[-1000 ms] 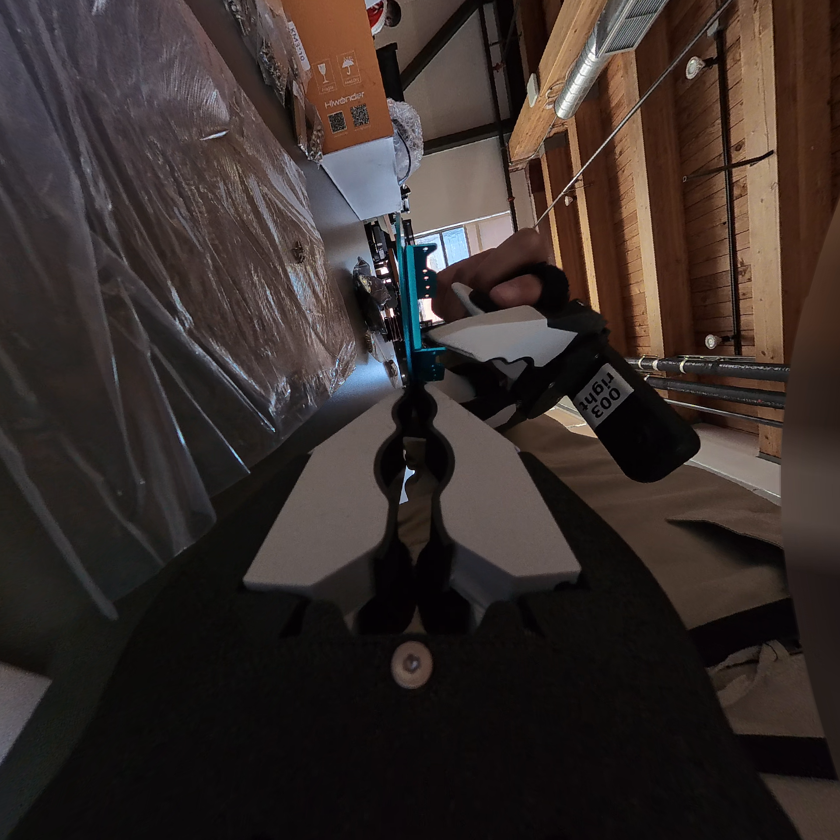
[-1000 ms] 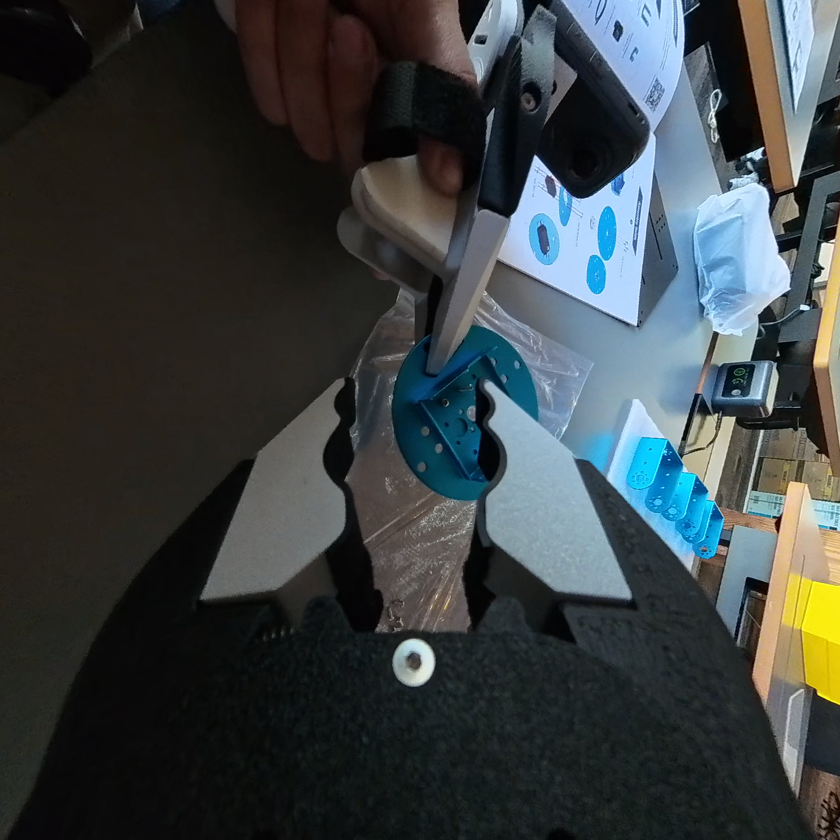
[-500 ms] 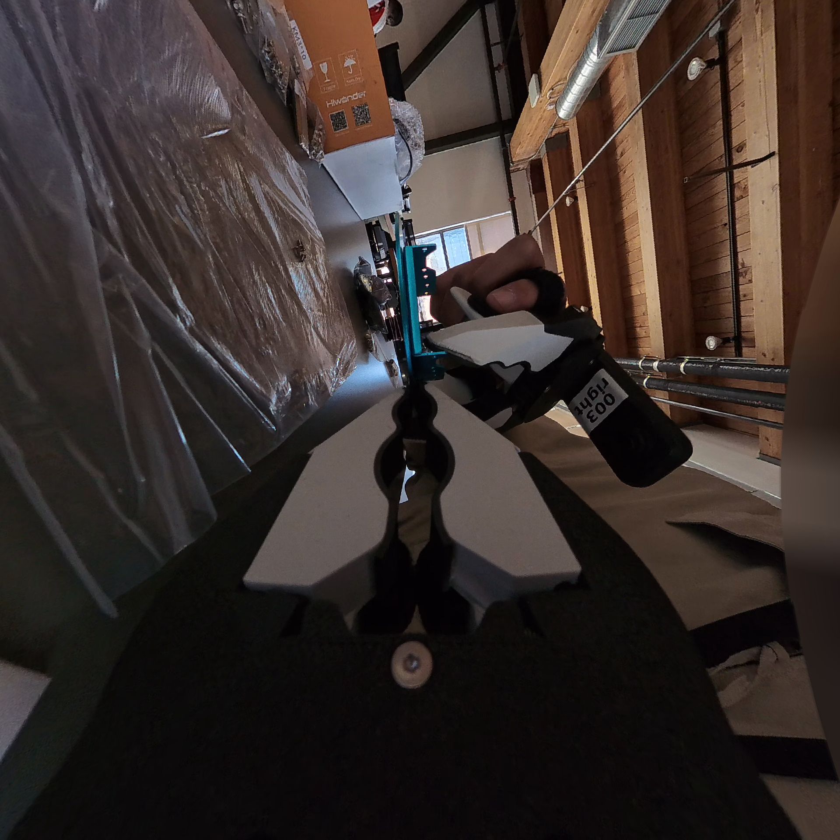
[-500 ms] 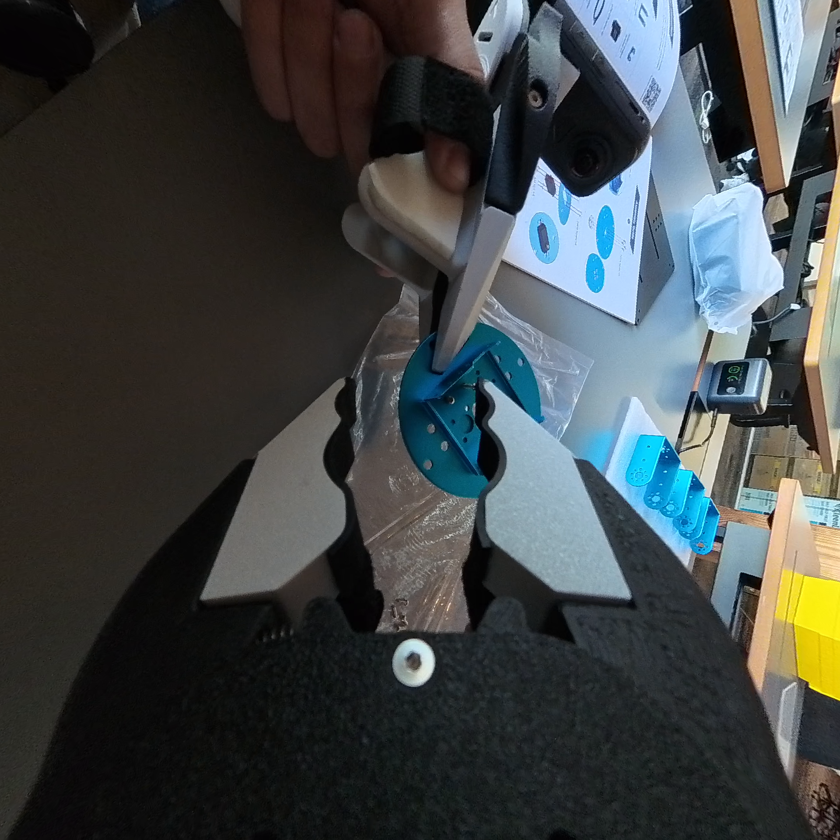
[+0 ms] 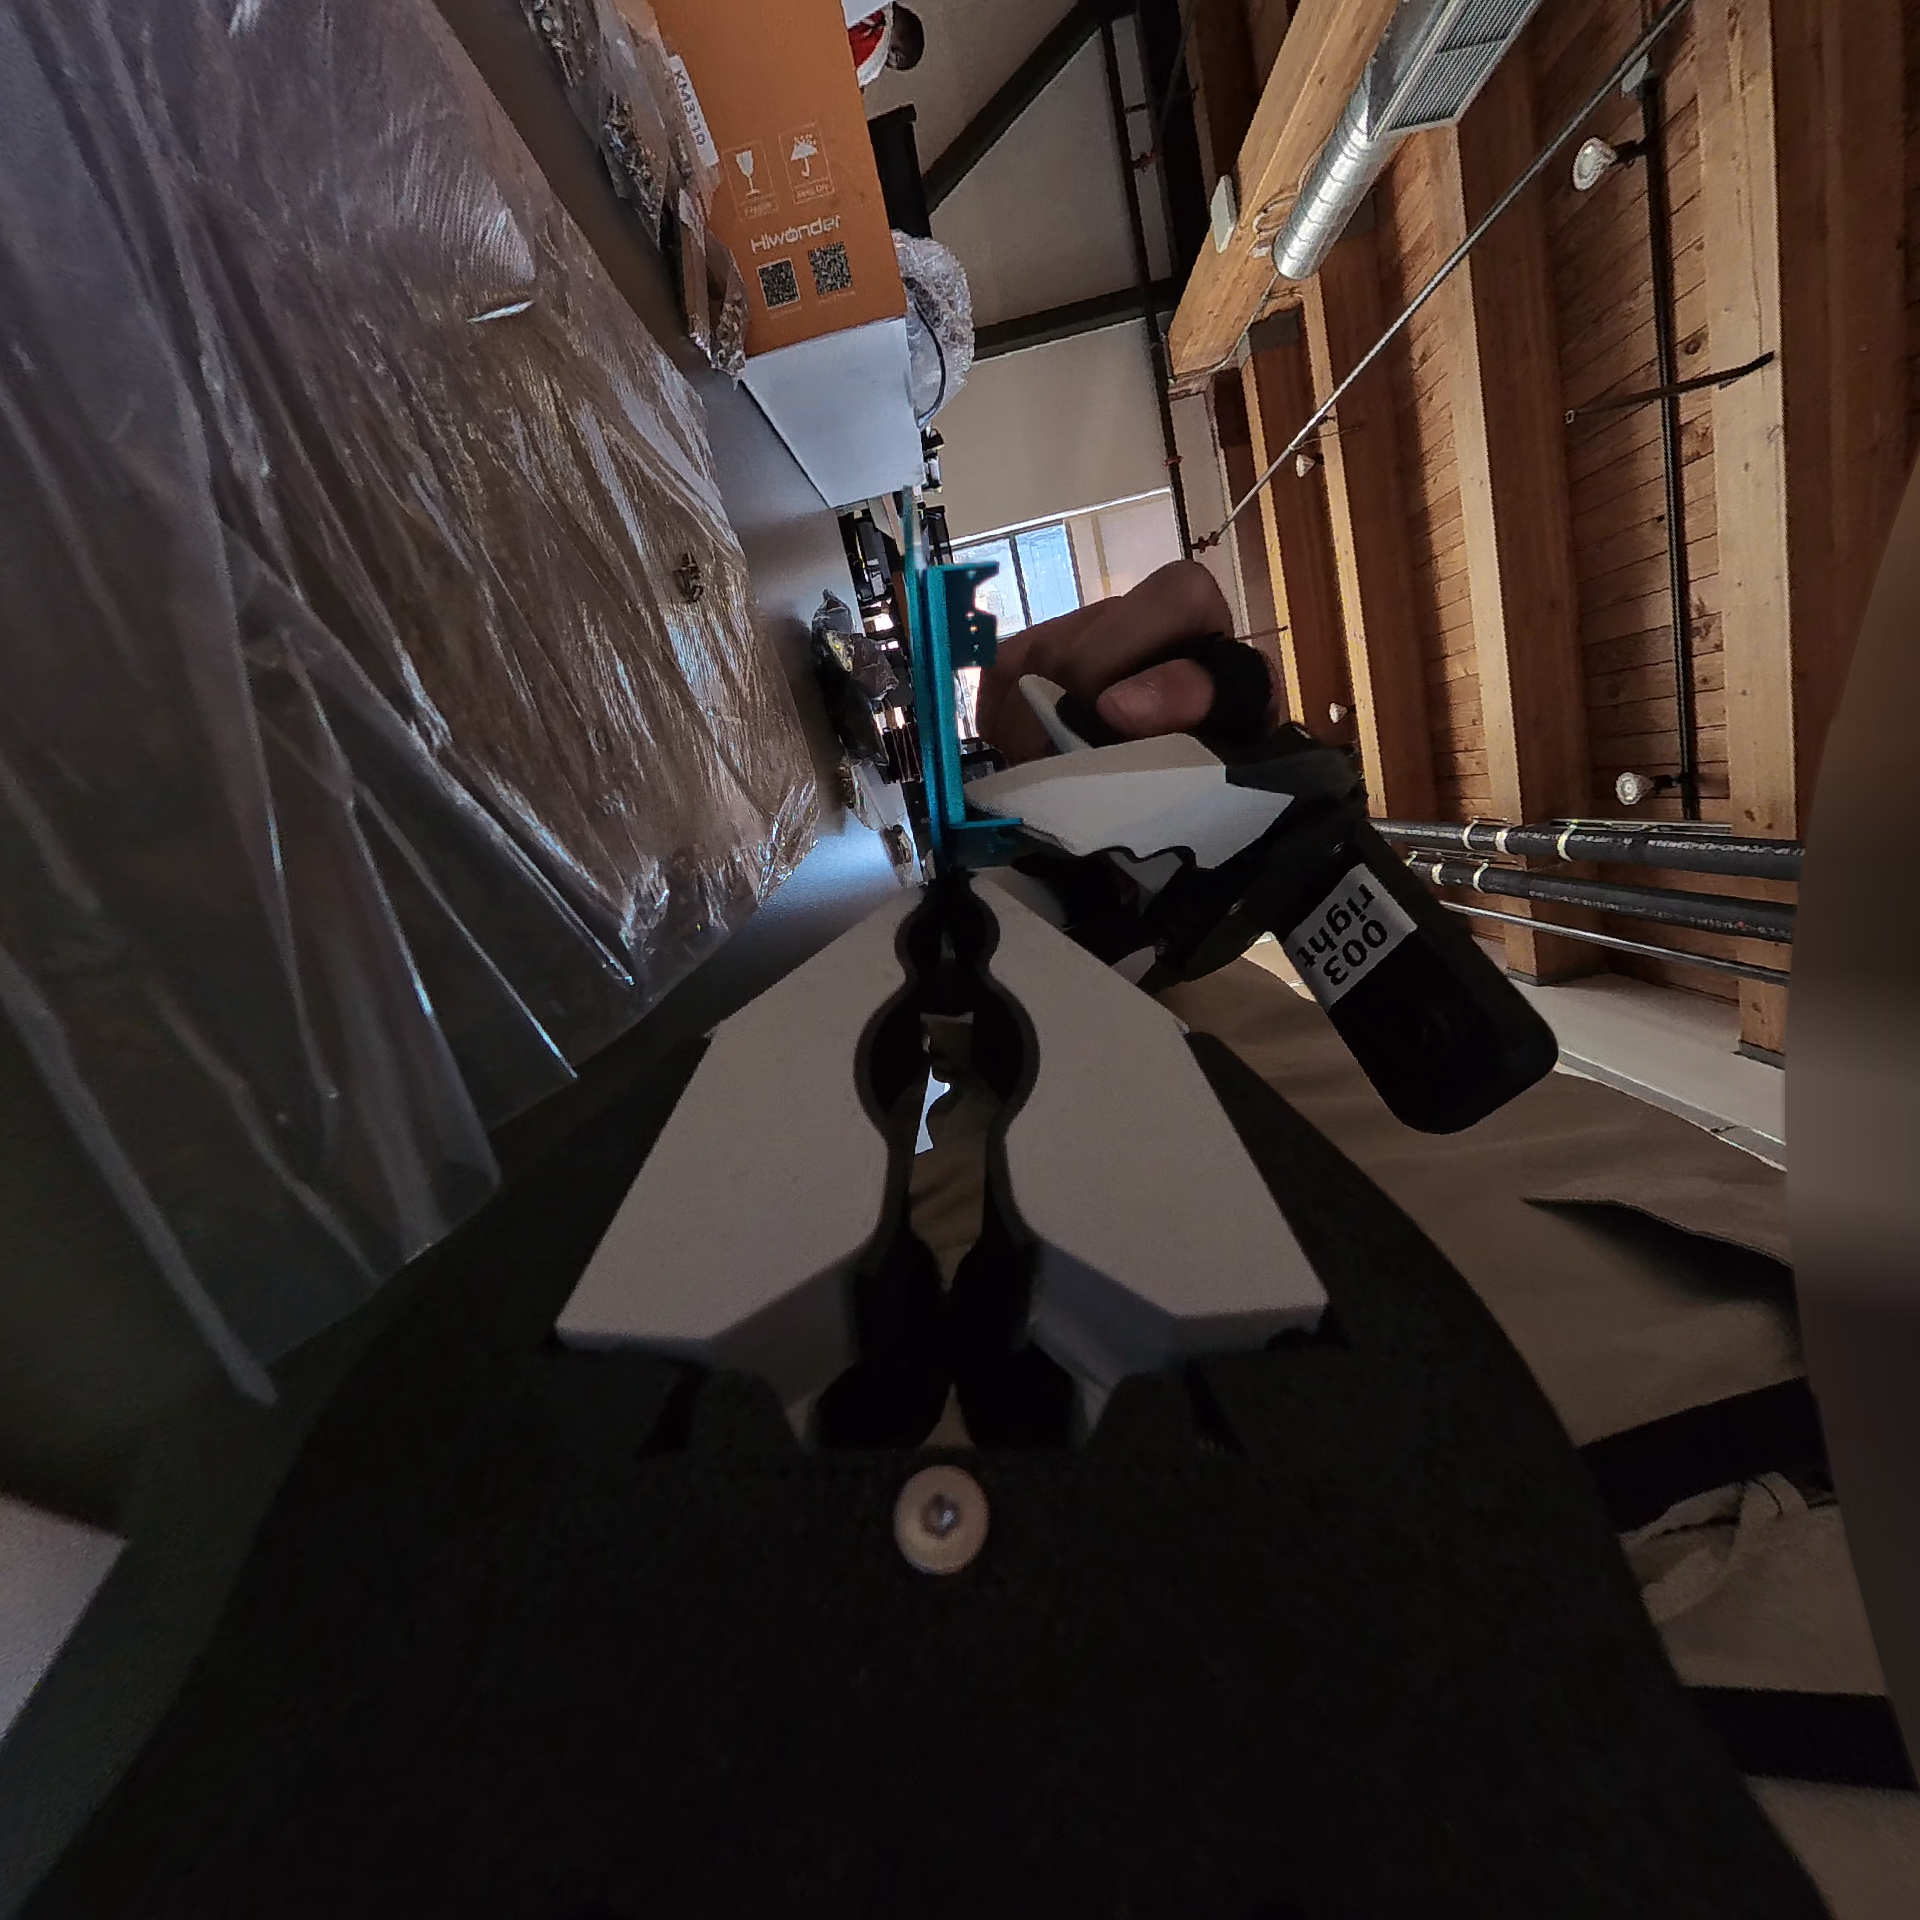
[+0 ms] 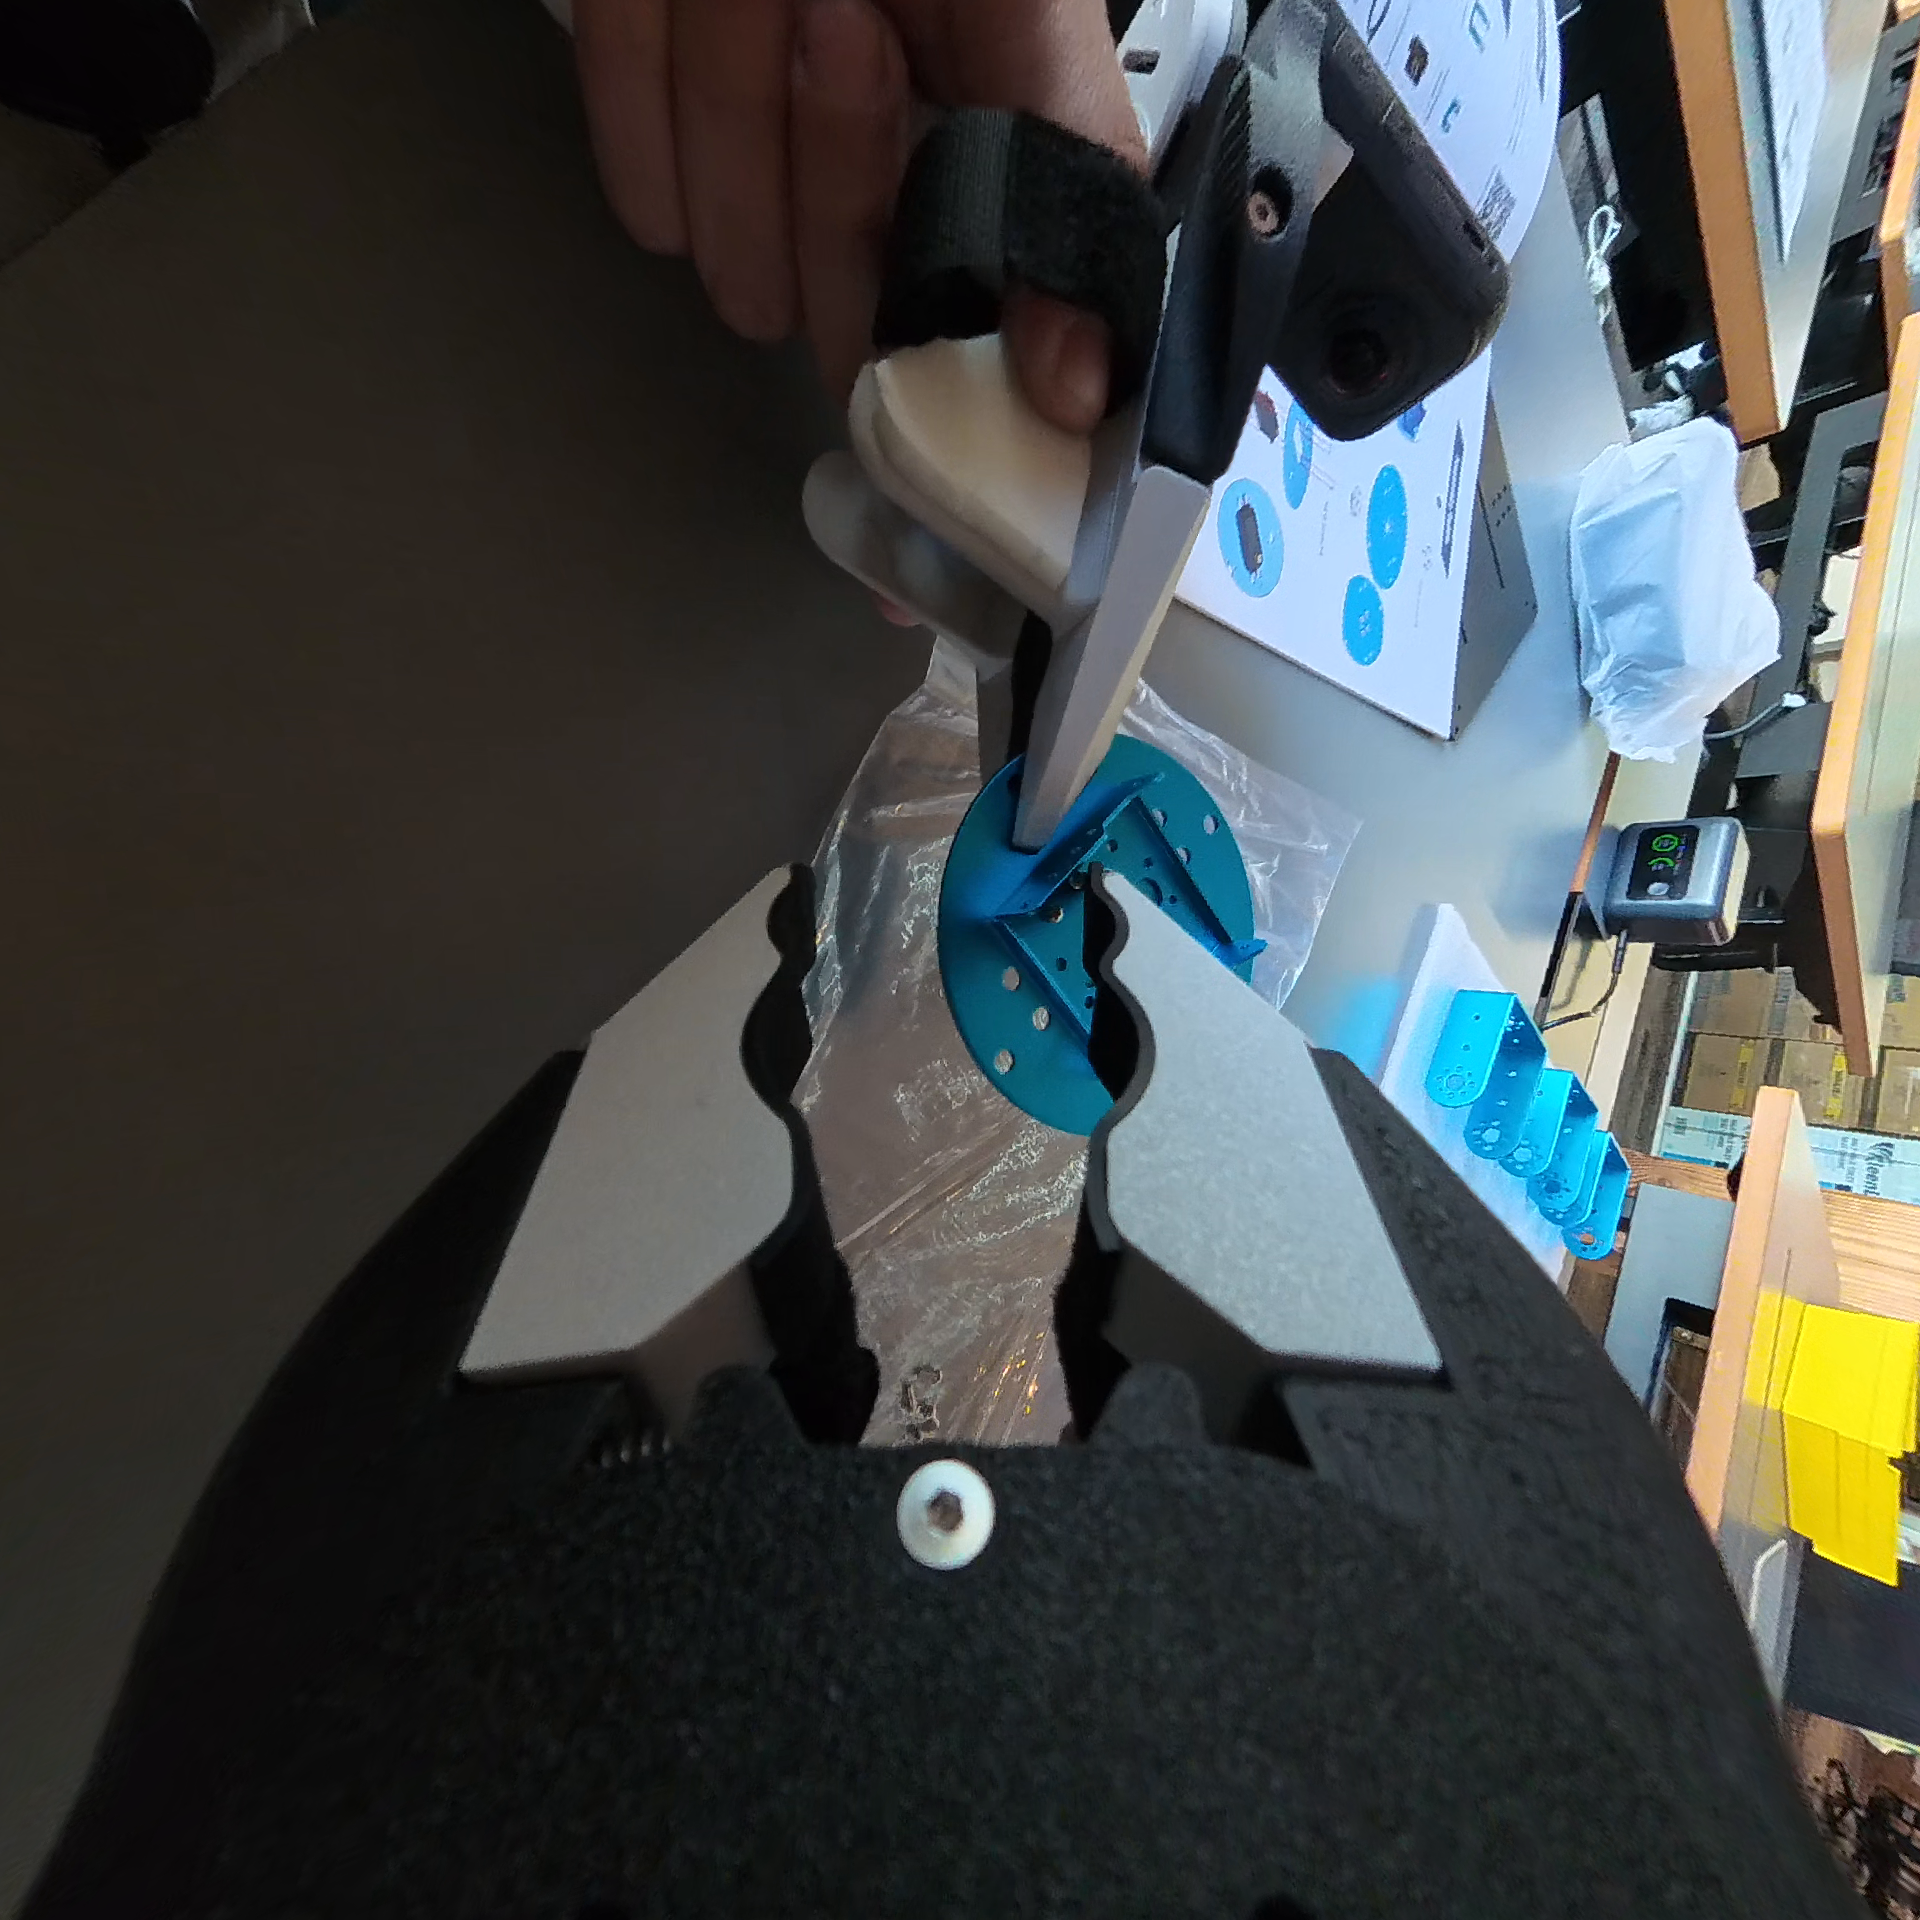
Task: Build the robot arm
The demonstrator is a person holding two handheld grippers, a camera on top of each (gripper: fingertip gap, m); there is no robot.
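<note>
A round blue perforated disc (image 6: 1023,1039) carries a blue U-shaped bracket (image 6: 1044,961) on its face. My left gripper (image 5: 948,899) is shut on the disc's rim and holds it above the table; the disc shows edge-on (image 5: 928,727) with the bracket (image 5: 966,623) sticking out to the right. In the right wrist view the left gripper (image 6: 1034,831) comes down from above, held by a hand. My right gripper (image 6: 945,883) is open, its right finger in front of the bracket, its left finger off the disc. The left wrist view shows it (image 5: 1013,842) at the bracket's lower flange.
A clear plastic bag (image 6: 935,1195) lies under the disc. A printed sheet on a grey box (image 6: 1351,540), several blue brackets (image 6: 1527,1132), a white bag (image 6: 1662,592) and a small grey device (image 6: 1673,873) lie beyond. An orange box (image 5: 790,187) stands farther along the table. The tips of both grippers are at nearly the same place.
The right gripper has tilted a little, its body swinging lower, and stays at the bracket. The left gripper keeps its hold on the disc and has barely moved.
</note>
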